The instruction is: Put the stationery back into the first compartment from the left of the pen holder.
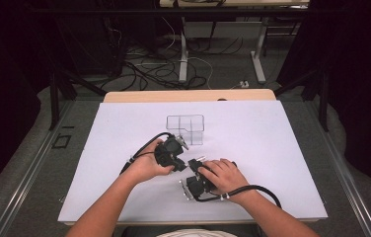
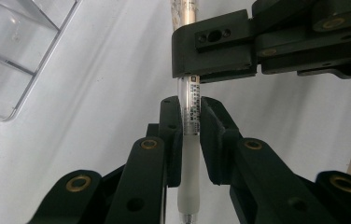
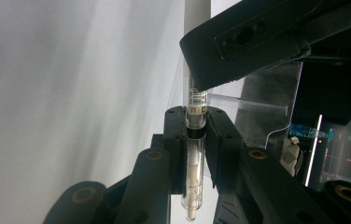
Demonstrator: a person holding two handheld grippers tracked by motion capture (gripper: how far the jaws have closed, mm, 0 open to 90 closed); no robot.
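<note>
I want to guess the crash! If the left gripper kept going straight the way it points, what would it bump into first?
Probably the right gripper. In the left gripper view its black jaws cross just ahead of the left gripper, both clamped on the same pen. Depth is hard to judge.

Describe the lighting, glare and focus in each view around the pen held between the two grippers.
High view: dark surroundings, evenly lit white tabletop, clear plastic compartment box faint. Left gripper view: clear-barrelled pen with white grip sharp, soft diagonal shadow bands on the table. Right gripper view: tabletop washed out by glare, near jaws dim and blurred.
</note>
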